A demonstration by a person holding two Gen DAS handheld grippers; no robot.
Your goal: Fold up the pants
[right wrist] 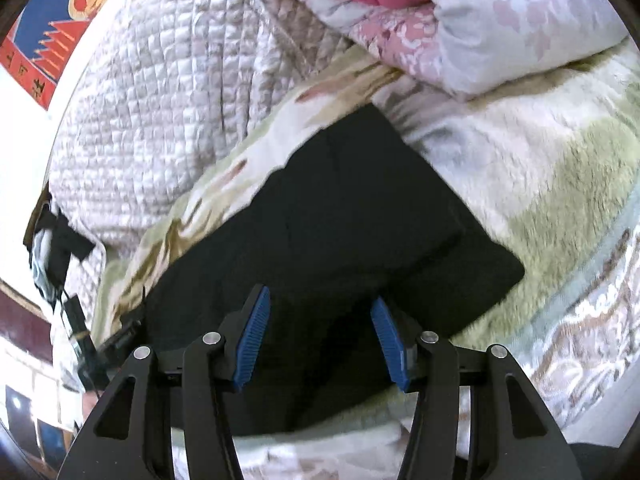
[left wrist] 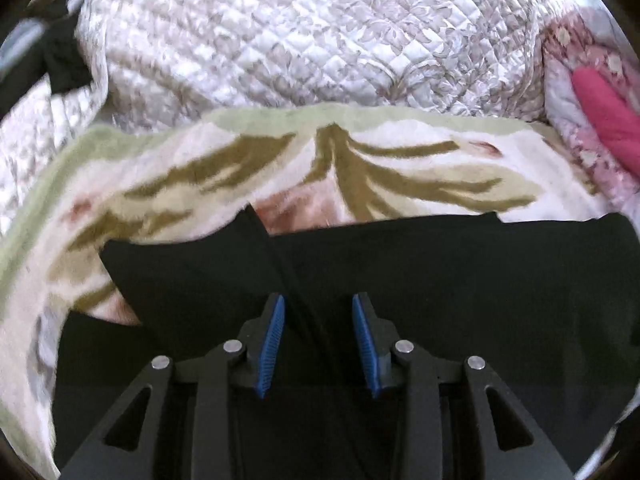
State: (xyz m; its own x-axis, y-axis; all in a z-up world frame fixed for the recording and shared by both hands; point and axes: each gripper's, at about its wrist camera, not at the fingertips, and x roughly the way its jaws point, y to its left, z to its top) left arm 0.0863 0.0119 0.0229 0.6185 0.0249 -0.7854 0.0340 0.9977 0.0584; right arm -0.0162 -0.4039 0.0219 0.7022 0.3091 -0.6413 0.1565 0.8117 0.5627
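Observation:
The black pants (left wrist: 400, 272) lie flat and folded on a cream blanket with olive leaf shapes (left wrist: 240, 160). In the left wrist view a raised crease of the pants runs between the blue pads; my left gripper (left wrist: 319, 302) is open just above the cloth. In the right wrist view the pants (right wrist: 340, 220) form a dark rectangle with a corner at the right. My right gripper (right wrist: 320, 300) is open above their near edge, with nothing between its pads.
A white quilted cover (left wrist: 300, 32) is heaped behind the blanket. A pink floral quilt with a red cloth (right wrist: 440, 20) lies at the right. Black straps and a device (right wrist: 60, 248) hang at the bed's left edge. A red and blue poster (right wrist: 60, 20) is on the wall.

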